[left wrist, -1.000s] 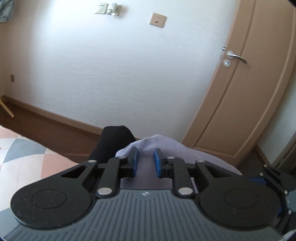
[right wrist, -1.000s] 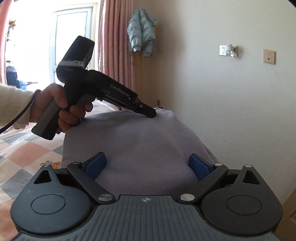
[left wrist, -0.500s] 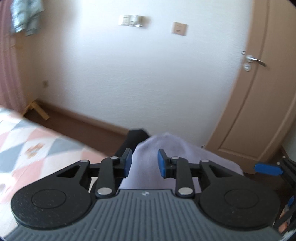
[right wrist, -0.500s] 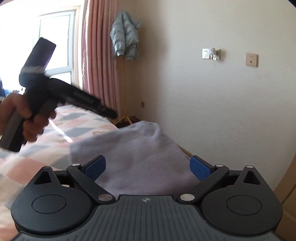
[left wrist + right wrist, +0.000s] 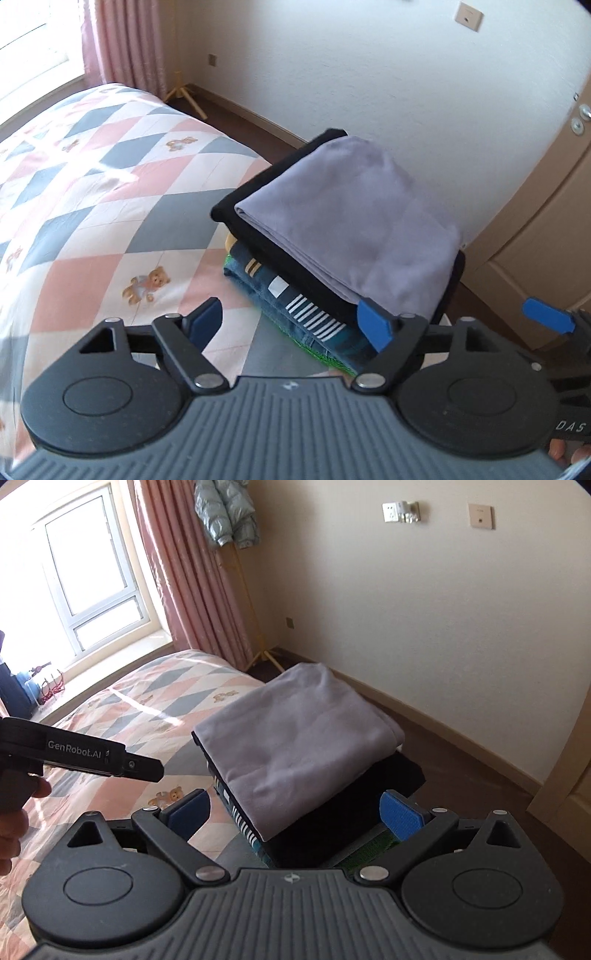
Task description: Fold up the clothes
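Both tongs are spread wide and holding nothing: your left tongs hang in front of the stack w/ pads apart, your right tongs likewise, one pad either side of the pile's near corner w/o touching it as far as I can tell. The lilac folded garment sits on top of a black folded piece, and under those a dark blue item w/ white stripes plus a green edge at the bottom. The whole stack rests at the corner of the bed, close to the mattress edge nearest the wall.

Risks from here, as I judge them:

- The stack is several layers high and near the bed edge. Nudge it w/ a pad while reaching across and it could slide or topple toward the floor.
- The lilac piece overhangs the black one on the wall side and looks soft; brush its fold edge and the layers may splay, so you'd have to refold.
- Your right tongs are low and close to the pile's corner. Closing them there could snag the striped layer and drag lower items out.
- Your two tools are near each other: the left tool's nose shows just beside the pile in the right view. Cross paths and they may clash.

Lift clear before turning away.
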### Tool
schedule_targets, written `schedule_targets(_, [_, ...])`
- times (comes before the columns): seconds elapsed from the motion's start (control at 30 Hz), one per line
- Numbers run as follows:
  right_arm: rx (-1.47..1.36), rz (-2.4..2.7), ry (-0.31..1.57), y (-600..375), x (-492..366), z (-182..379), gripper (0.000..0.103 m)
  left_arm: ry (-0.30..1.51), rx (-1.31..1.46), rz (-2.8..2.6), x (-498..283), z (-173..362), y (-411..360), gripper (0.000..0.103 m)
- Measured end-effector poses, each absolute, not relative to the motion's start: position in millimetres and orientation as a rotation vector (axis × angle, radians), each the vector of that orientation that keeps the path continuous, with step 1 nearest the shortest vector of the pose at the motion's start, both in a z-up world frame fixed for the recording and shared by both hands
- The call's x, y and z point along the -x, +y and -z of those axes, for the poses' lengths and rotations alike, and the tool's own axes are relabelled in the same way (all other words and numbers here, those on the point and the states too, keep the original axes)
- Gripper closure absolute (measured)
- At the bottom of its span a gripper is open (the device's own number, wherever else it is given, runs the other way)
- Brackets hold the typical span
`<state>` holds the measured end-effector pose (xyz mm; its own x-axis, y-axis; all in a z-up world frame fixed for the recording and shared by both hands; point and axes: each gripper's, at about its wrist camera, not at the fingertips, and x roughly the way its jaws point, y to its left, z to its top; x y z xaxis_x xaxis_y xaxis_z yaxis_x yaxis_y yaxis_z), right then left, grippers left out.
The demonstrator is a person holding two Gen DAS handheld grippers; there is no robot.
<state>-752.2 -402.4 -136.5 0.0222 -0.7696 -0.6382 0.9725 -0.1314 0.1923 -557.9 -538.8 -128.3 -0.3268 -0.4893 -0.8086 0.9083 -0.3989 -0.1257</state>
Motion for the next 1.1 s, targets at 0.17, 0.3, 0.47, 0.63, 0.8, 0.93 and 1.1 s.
schedule_targets(0.17, [-0.726,1.625,0.374,-391,735,114,0.002,0.675,-0.836,1.868,550,104,-523,0.006])
schedule_targets(0.3, [-0.784,1.7,0.358,-381,710,103,0.002,0.632,-0.85,1.879,538,93,-508,0.003])
schedule_targets(0.47, [-0.828,1.797,0.29,-360,679,91,0.0,0.568,-0.882,1.88,515,85,-487,0.001])
schedule_targets(0.63, [-0.871,1.878,0.218,-337,656,85,0.0,0.489,-0.886,1.884,486,72,-461,0.001])
schedule_targets(0.8, [-0.929,1.92,0.171,-317,638,81,0.0,0.464,-0.875,1.908,459,62,-437,0.001])
schedule_targets(0.93, [-0.932,1.944,0.211,-307,622,78,0.0,0.499,-0.884,1.931,443,61,-425,0.001])
schedule_targets(1.1, [-0.963,1.96,0.241,-304,609,84,0.0,0.5,-0.915,1.934,434,70,-418,0.001])
